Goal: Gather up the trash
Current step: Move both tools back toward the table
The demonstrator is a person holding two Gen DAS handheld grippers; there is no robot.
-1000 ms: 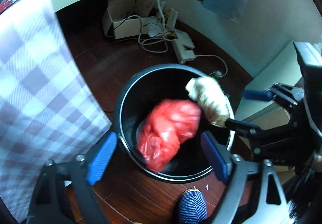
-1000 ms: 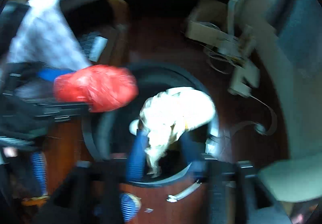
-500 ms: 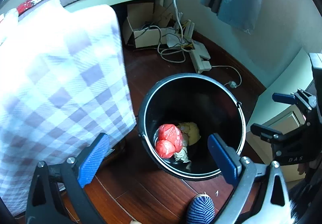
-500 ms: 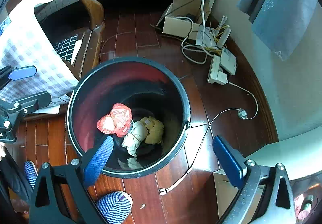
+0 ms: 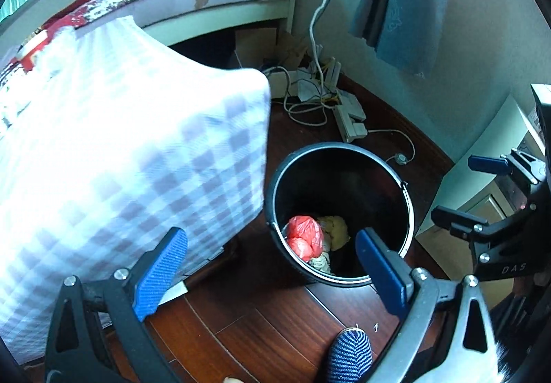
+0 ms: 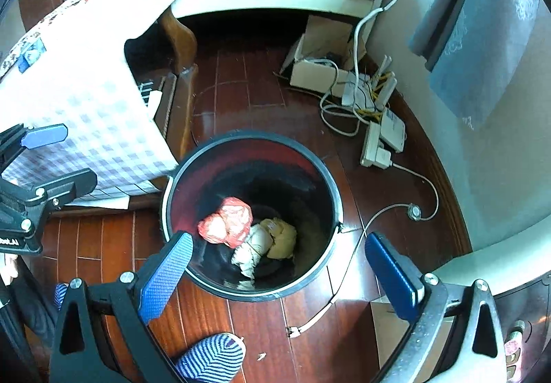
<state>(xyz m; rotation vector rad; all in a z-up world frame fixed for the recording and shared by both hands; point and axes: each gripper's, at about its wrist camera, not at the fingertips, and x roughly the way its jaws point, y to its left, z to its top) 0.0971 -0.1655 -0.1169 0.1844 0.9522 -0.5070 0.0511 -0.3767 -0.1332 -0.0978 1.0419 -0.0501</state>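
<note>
The red bag [image 6: 229,223] and the pale paper wads [image 6: 267,242] lie at the bottom of the black bucket [image 6: 330,187]; they are crumpled lumps, so we can name no long axis or heading. Both the left gripper [image 5: 272,271] and right gripper [image 6: 279,274] hang spread apart and empty above it. We might knock the bucket over, or snag the floor cables [image 6: 347,114] nearby.

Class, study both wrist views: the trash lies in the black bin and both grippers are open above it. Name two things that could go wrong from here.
1. The cables and power strip lie on the floor beside the black bin; a foot or gripper might snag them.
2. The checkered cloth hangs close to the bin's rim; the left gripper could catch it. The right gripper is open too.
</note>
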